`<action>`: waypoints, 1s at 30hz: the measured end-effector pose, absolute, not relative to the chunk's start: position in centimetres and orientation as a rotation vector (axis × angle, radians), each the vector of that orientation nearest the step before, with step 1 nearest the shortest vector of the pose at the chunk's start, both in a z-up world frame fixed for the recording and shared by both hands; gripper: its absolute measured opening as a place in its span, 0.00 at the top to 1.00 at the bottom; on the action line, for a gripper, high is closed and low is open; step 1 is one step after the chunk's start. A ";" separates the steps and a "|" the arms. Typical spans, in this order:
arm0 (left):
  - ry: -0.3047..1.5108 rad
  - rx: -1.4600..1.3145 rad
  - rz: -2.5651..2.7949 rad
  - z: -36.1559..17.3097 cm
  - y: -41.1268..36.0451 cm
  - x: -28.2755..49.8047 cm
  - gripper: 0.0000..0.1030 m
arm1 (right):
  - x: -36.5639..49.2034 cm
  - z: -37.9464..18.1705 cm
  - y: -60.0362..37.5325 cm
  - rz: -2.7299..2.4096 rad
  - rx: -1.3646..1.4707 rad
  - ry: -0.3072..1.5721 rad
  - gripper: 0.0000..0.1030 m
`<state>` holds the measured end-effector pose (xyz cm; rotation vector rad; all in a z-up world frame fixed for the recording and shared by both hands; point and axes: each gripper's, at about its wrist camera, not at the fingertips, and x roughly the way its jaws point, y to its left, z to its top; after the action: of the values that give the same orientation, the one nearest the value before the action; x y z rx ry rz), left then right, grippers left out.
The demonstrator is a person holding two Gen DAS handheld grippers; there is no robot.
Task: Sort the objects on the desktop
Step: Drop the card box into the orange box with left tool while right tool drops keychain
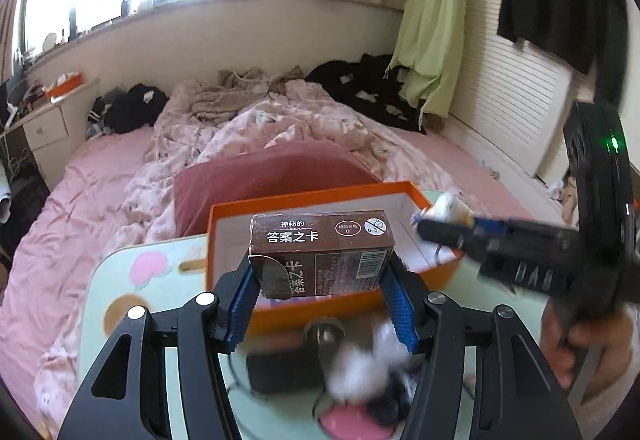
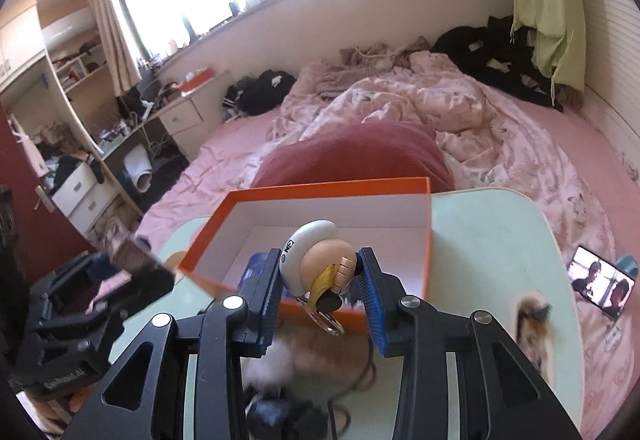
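Note:
My left gripper (image 1: 320, 276) is shut on a brown card box (image 1: 320, 252) with white print, held above the near side of the orange box (image 1: 340, 314). My right gripper (image 2: 320, 274) is shut on a small figure keychain (image 2: 320, 260) with a white cap, tan head and metal ring, just over the near wall of the orange box (image 2: 400, 188), whose white inside shows a blue item at its left corner. In the left wrist view the right gripper (image 1: 444, 228) reaches in from the right with the figure (image 1: 448, 206). The left gripper (image 2: 132, 280) appears blurred at left in the right wrist view.
The orange box stands on a pale green table (image 2: 492, 240). Blurred things lie near me: a dark block (image 1: 280, 368), a white fluffy item (image 1: 360, 364), a furry brown item (image 2: 532, 324). A phone (image 2: 602, 286) leans at the right. A bed with pink covers (image 1: 260, 128) lies beyond.

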<state>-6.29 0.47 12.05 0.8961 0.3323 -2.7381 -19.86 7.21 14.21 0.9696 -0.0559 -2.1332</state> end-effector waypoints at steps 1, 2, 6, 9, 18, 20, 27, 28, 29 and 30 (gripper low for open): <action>0.340 0.921 -2.727 11.6 0.1 -7.2 0.39 | -20.3 13.8 7.0 -2.135 0.982 -0.060 0.64; 0.343 0.958 -2.694 10.8 -0.3 -8.1 0.32 | -20.7 13.5 6.9 -2.143 0.992 -0.069 0.62; 0.363 1.000 -2.653 8.9 -0.6 -8.8 0.32 | -20.4 13.2 8.0 -2.176 0.964 -0.110 0.40; 0.382 0.993 -2.679 8.7 -0.3 -7.4 0.32 | -19.1 13.8 9.2 -2.205 0.918 -0.085 0.34; 0.287 1.031 -2.743 8.1 2.6 -0.6 0.25 | -11.0 12.0 12.3 -2.221 0.862 0.173 0.18; 0.272 1.076 -2.739 7.0 3.3 1.0 0.25 | -9.4 10.7 12.9 -2.189 0.881 0.201 0.17; 0.268 1.206 -2.686 2.8 5.2 3.1 0.25 | -6.5 6.5 13.1 -2.159 0.941 0.296 0.17; 0.279 1.218 -2.685 2.4 5.3 3.0 0.25 | -6.3 6.1 13.0 -2.163 0.946 0.303 0.17; 0.288 1.229 -2.678 2.1 5.2 2.8 0.25 | -6.1 5.7 13.0 -2.166 0.950 0.317 0.17; 0.292 1.235 -2.665 1.9 5.2 2.6 0.25 | -6.1 5.4 12.9 -2.170 0.953 0.336 0.17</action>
<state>2.56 5.22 1.88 1.2345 0.2918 -2.6654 -6.06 12.86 5.37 0.9535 0.3363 -2.1699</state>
